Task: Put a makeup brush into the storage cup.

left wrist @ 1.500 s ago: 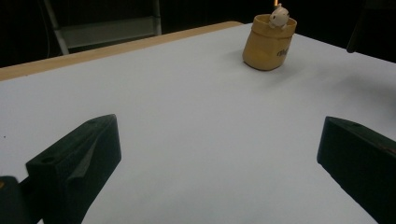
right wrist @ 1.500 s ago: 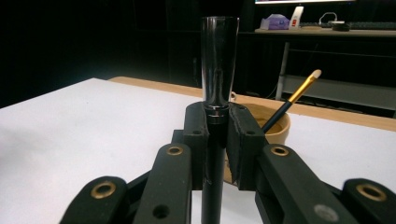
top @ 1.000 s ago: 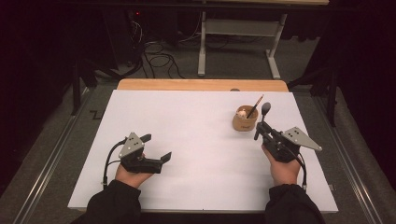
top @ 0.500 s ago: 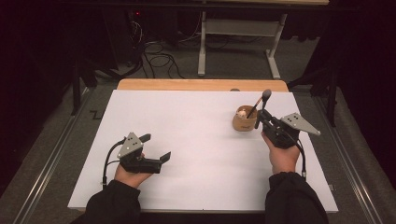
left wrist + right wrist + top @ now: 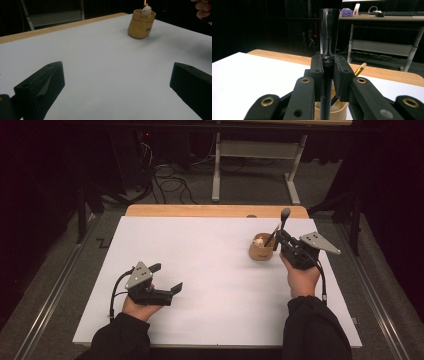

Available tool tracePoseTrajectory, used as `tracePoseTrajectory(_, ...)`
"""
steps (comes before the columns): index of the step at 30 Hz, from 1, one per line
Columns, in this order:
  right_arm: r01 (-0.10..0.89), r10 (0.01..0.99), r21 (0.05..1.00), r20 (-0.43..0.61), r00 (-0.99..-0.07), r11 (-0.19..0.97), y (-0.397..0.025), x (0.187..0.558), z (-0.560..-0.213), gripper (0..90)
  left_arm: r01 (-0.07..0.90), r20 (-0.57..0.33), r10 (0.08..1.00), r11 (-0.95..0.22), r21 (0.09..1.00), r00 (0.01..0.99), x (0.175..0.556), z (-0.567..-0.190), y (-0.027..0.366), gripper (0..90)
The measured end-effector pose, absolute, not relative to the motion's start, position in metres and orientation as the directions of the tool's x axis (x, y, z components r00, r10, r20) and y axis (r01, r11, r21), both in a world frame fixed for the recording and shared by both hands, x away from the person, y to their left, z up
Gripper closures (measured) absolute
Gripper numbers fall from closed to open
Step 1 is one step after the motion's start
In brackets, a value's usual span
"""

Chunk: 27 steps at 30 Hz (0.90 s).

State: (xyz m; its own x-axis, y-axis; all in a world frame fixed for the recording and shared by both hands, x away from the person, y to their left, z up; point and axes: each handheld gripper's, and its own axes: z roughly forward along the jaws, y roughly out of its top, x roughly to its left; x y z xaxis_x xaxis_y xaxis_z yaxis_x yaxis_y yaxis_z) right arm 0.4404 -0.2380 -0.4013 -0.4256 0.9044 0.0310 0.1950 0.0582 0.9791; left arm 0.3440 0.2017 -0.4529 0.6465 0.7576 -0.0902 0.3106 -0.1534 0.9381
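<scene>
A tan wooden cup (image 5: 262, 250) stands on the white tabletop (image 5: 210, 255) at the right, with a small white figure (image 5: 146, 10) and a gold-handled brush (image 5: 360, 69) in it. My right gripper (image 5: 281, 236) is just right of the cup, shut on a black brush (image 5: 285, 215) that stands upright; its dark glossy end (image 5: 328, 35) rises above the jaws. The cup (image 5: 337, 111) lies right behind and below those jaws. My left gripper (image 5: 167, 277) rests at the front left, open and with nothing in it, pointing across the table toward the cup (image 5: 141, 23).
A bare wooden strip (image 5: 200, 211) runs along the table's far edge. Beyond it are a metal desk frame (image 5: 250, 155) and cables (image 5: 170, 180) on the floor. The other hand (image 5: 202, 7) shows past the cup in the left gripper view.
My right gripper has carried the black brush forward and slightly left, up beside the cup. The left gripper has stayed in place.
</scene>
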Motion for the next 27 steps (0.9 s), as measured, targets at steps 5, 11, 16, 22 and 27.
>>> tracePoseTrajectory(5, 0.202, 0.907, 0.978, 0.032, -0.420, 0.059, -0.237, 0.449, -0.401, 80.6, 0.311, -0.091, 0.757, -0.153, 0.938, 0.648, 0.344, -0.453, 0.202, 0.4)
tracePoseTrajectory(11, 0.204, 0.910, 0.977, 0.030, -0.413, 0.060, -0.234, 0.456, -0.398, 80.6, 0.310, -0.092, 0.757, -0.151, 0.939, 0.647, 0.344, -0.453, 0.203, 0.4)
tracePoseTrajectory(16, 0.205, 0.911, 0.977, 0.030, -0.411, 0.060, -0.232, 0.462, -0.396, 80.6, 0.308, -0.091, 0.757, -0.150, 0.940, 0.647, 0.344, -0.453, 0.203, 0.4)
tracePoseTrajectory(22, 0.211, 0.915, 0.976, 0.031, -0.402, 0.060, -0.230, 0.467, -0.394, 80.6, 0.308, -0.091, 0.757, -0.150, 0.940, 0.647, 0.344, -0.453, 0.203, 0.4)
tracePoseTrajectory(27, 0.217, 0.914, 0.974, 0.032, -0.403, 0.062, -0.228, 0.470, -0.395, 80.6, 0.308, -0.092, 0.757, -0.149, 0.940, 0.646, 0.345, -0.453, 0.203, 0.4)
